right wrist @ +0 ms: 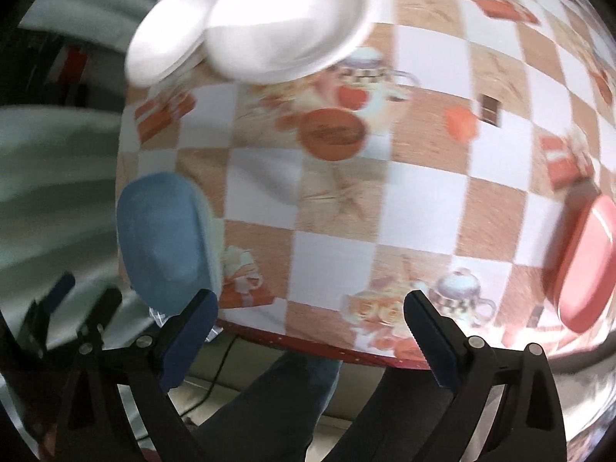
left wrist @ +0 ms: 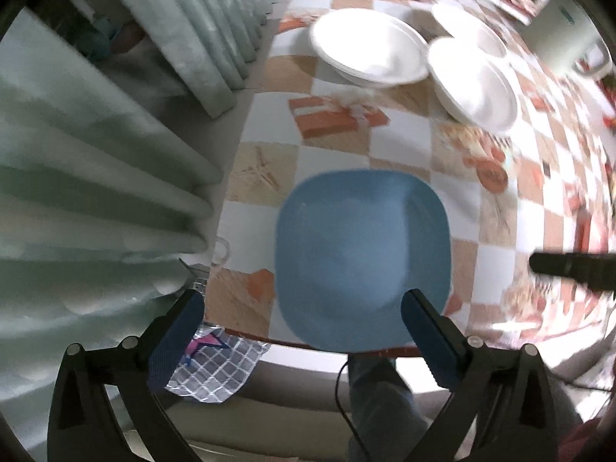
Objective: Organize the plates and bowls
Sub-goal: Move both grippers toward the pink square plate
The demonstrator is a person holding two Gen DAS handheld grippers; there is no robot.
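Observation:
A blue square plate (left wrist: 362,258) lies at the table's near edge, just ahead of my open, empty left gripper (left wrist: 304,308); it also shows in the right wrist view (right wrist: 165,238) at the left. Two white bowls (left wrist: 369,52) (left wrist: 473,84) sit further back, with a third white one (left wrist: 467,25) behind them; two of them show in the right wrist view (right wrist: 285,23) (right wrist: 165,42). My right gripper (right wrist: 312,308) is open and empty over the table's near edge. A red plate (right wrist: 585,265) lies at its right.
The table (right wrist: 346,200) has a checkered orange and white cloth with printed pictures. Pale green curtains (left wrist: 96,177) hang at the left. A checked cloth (left wrist: 215,365) hangs below the table edge. My legs (right wrist: 269,404) are below. The other gripper's tip (left wrist: 569,265) shows at right.

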